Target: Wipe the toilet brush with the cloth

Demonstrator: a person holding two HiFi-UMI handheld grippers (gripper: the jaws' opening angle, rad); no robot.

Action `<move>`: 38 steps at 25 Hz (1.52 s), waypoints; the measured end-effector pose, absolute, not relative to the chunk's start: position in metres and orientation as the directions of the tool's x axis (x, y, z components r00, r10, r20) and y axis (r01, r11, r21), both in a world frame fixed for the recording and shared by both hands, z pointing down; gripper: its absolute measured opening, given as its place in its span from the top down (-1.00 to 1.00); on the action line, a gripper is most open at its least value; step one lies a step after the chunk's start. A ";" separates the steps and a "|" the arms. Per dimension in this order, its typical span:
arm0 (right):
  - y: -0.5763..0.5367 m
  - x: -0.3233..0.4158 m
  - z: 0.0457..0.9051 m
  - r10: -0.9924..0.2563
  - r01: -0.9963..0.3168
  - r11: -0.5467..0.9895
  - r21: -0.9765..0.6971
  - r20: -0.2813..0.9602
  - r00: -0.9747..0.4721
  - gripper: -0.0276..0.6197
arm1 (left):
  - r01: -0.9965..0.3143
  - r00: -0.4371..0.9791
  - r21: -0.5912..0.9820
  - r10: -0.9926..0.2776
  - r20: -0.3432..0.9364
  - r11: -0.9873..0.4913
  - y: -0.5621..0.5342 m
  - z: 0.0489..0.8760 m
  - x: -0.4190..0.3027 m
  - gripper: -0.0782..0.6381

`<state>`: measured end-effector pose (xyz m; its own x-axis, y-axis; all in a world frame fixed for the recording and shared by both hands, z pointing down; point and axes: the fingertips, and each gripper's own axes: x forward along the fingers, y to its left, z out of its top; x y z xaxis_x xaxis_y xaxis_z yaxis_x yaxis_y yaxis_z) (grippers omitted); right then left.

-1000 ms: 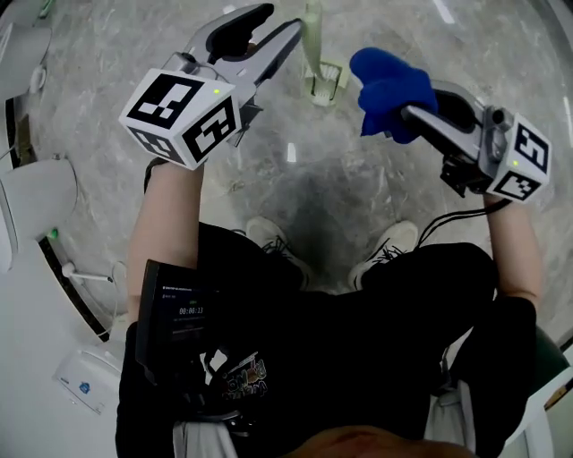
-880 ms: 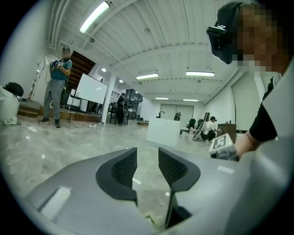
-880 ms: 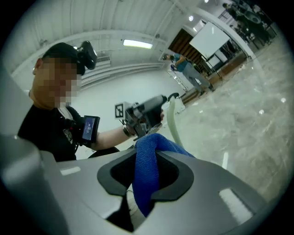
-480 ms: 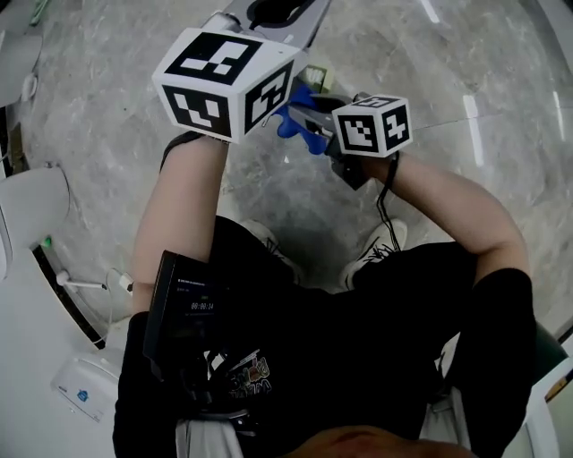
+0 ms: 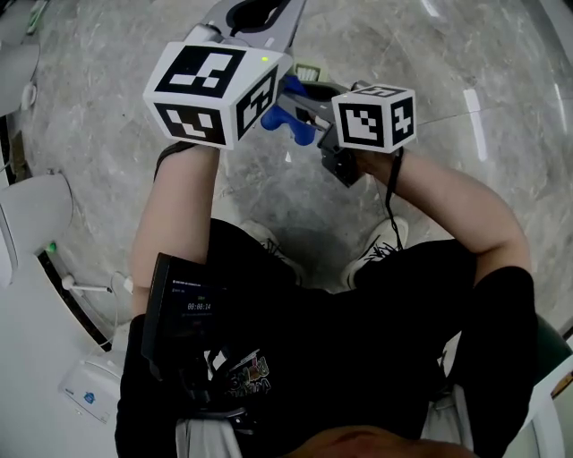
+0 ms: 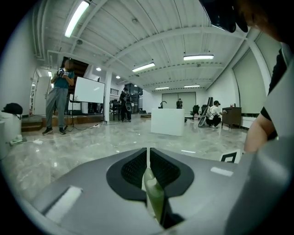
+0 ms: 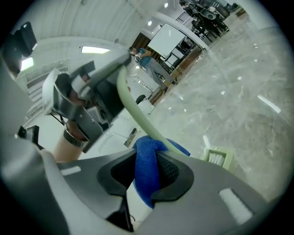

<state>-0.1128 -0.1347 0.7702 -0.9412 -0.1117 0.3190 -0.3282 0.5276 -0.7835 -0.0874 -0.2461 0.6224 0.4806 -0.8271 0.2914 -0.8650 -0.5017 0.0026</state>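
The toilet brush's pale green handle (image 7: 138,112) runs from my left gripper (image 7: 87,89) down past the blue cloth (image 7: 147,172) to its holder (image 7: 217,158) on the floor. My left gripper (image 6: 148,153) is closing, its pads pressed on the handle (image 6: 154,197). My right gripper (image 7: 147,153) is shut on the blue cloth, and the cloth's top lies against the handle. In the head view the left gripper (image 5: 264,13) is at the top and its cube hides part of the cloth (image 5: 288,114). The right gripper (image 5: 304,100) sits just right of it.
A white toilet (image 5: 36,206) stands at the left on the marble floor. A dark device (image 5: 183,313) hangs on the person's chest. Several people, a whiteboard (image 6: 88,89) and a white counter (image 6: 168,121) stand far off in the hall.
The left jaws have shut on the brush handle. The right gripper has swung left and down with the cloth, and it now sits next to the left gripper, against the handle.
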 end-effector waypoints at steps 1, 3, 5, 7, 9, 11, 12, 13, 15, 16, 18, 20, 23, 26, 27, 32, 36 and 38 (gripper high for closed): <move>-0.135 -0.112 0.757 -0.115 -0.302 0.544 -0.783 0.287 -0.951 0.64 | -0.867 0.482 0.016 -0.828 0.288 -0.499 -0.246 0.623 -0.088 0.69; -0.138 -0.109 0.727 -0.127 -0.248 0.587 -0.771 0.215 -0.968 0.64 | -0.869 0.481 0.030 -0.830 0.284 -0.494 -0.246 0.623 -0.090 0.69; -0.142 -0.102 0.697 -0.143 -0.205 0.640 -0.740 0.147 -0.979 0.64 | -0.868 0.482 0.024 -0.828 0.286 -0.496 -0.246 0.625 -0.087 0.69; -0.149 -0.092 0.674 -0.168 -0.191 0.689 -0.699 0.102 -0.980 0.64 | -0.862 0.488 0.016 -0.823 0.291 -0.506 -0.246 0.626 -0.082 0.69; -0.156 -0.085 0.660 -0.186 -0.184 0.717 -0.672 0.070 -0.980 0.64 | -0.857 0.495 0.008 -0.819 0.291 -0.515 -0.246 0.625 -0.079 0.69; -0.160 -0.082 0.653 -0.188 -0.182 0.730 -0.659 0.062 -0.980 0.64 | -0.855 0.498 0.004 -0.818 0.288 -0.518 -0.247 0.621 -0.079 0.69; -0.159 -0.081 0.654 -0.177 -0.176 0.733 -0.658 0.065 -0.982 0.64 | -0.856 0.497 0.004 -0.819 0.287 -0.518 -0.247 0.620 -0.079 0.69; -0.156 -0.081 0.657 -0.151 -0.160 0.735 -0.659 0.071 -0.986 0.64 | -0.857 0.495 0.005 -0.820 0.286 -0.516 -0.248 0.619 -0.080 0.69; -0.142 -0.077 0.680 -0.071 -0.127 0.728 -0.673 0.110 -0.991 0.64 | -0.859 0.491 0.008 -0.822 0.288 -0.511 -0.249 0.622 -0.080 0.69; -0.131 -0.072 0.700 -0.029 -0.127 0.712 -0.691 0.151 -0.988 0.64 | -0.860 0.491 0.011 -0.821 0.291 -0.510 -0.249 0.624 -0.079 0.69; -0.113 -0.054 0.751 0.028 -0.176 0.665 -0.726 0.261 -0.965 0.64 | -0.859 0.498 0.037 -0.817 0.291 -0.511 -0.248 0.627 -0.079 0.69; -0.106 -0.024 0.801 0.029 -0.277 0.626 -0.729 0.376 -0.926 0.64 | -0.855 0.515 0.098 -0.813 0.271 -0.509 -0.246 0.623 -0.083 0.71; -0.127 0.028 0.849 -0.075 -0.445 0.561 -0.698 0.493 -0.867 0.64 | -0.854 0.516 0.199 -0.832 0.202 -0.481 -0.244 0.613 -0.101 0.72; -0.169 0.062 0.868 -0.221 -0.573 0.542 -0.615 0.553 -0.803 0.64 | -0.858 0.472 0.299 -0.871 0.136 -0.418 -0.243 0.605 -0.135 0.65; -0.184 0.068 0.872 -0.261 -0.604 0.549 -0.578 0.568 -0.780 0.64 | -0.860 0.449 0.332 -0.885 0.128 -0.388 -0.244 0.606 -0.147 0.65; -0.248 0.051 0.882 -0.400 -0.685 0.612 -0.395 0.593 -0.699 0.64 | -0.890 0.275 0.438 -0.915 0.294 -0.126 -0.244 0.653 -0.198 0.74; -0.281 0.025 0.919 -0.463 -0.731 0.660 -0.176 0.671 -0.579 0.63 | -0.863 0.257 0.504 -0.897 0.361 -0.044 -0.241 0.676 -0.207 0.77; -0.285 0.025 0.945 -0.463 -0.749 0.651 -0.126 0.716 -0.523 0.63 | -0.865 0.269 0.498 -0.892 0.365 -0.057 -0.239 0.679 -0.205 0.77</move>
